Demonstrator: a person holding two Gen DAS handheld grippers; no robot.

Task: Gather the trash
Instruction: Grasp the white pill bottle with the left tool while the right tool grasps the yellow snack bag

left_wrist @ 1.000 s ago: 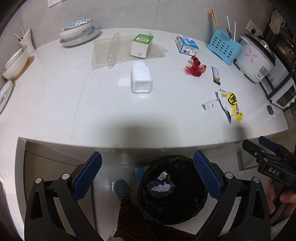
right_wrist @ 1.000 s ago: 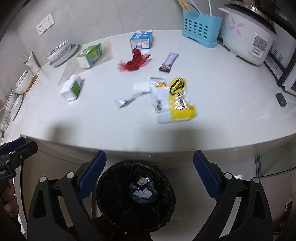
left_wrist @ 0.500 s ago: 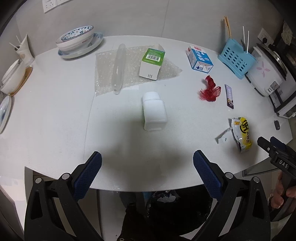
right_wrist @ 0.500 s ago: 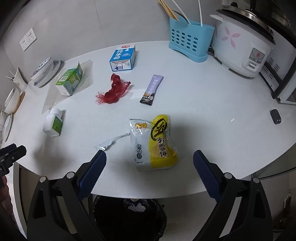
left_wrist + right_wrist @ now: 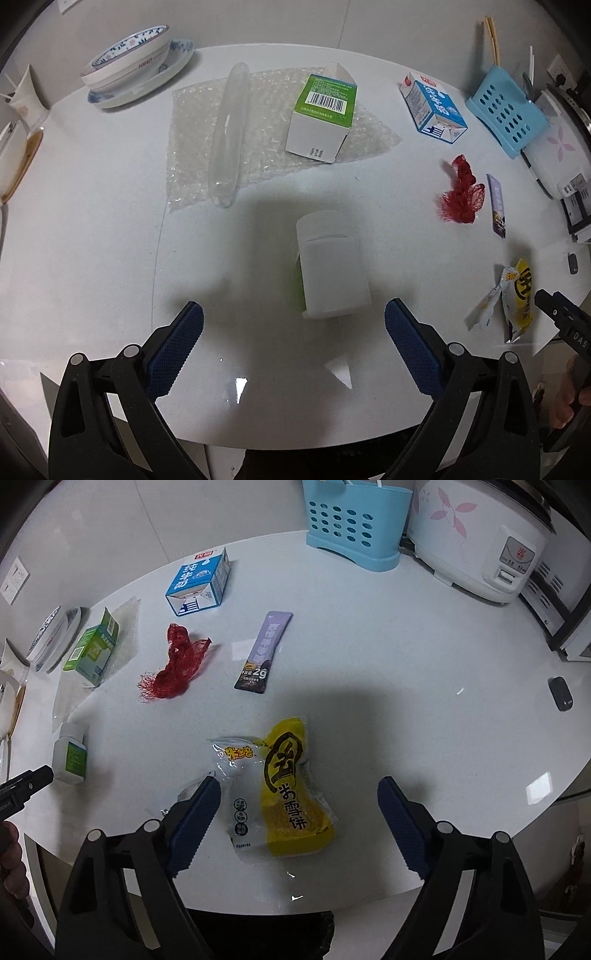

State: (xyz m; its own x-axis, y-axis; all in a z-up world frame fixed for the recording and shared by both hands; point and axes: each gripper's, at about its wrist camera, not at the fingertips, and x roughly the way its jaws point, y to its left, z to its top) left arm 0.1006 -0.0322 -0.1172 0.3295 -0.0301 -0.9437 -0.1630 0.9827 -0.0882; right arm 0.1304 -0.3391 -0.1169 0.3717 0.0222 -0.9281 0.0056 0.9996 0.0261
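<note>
My left gripper (image 5: 293, 343) is open and empty above the white table, just short of a white plastic bottle (image 5: 330, 267) lying on its side. My right gripper (image 5: 295, 812) is open and empty, its jaws either side of a yellow and clear snack wrapper (image 5: 280, 786). Other trash on the table: red mesh netting (image 5: 175, 662), a purple sachet (image 5: 264, 651), a blue milk carton (image 5: 199, 579), a green and white box (image 5: 323, 116) on bubble wrap (image 5: 258, 133), and a clear plastic tube (image 5: 229, 129). The bottle also shows in the right wrist view (image 5: 70, 753).
A bowl on plates (image 5: 135, 66) stands at the back left. A blue utensil basket (image 5: 354, 520) and a white rice cooker (image 5: 476, 542) stand at the back right. A small dark object (image 5: 560, 693) lies near the right edge. The table's front edge (image 5: 295, 441) is just below the grippers.
Both grippers have risen from beside the black bin below the table edge and moved forward over the table. The bin has dropped out of view. The bottle and snack wrapper are now close.
</note>
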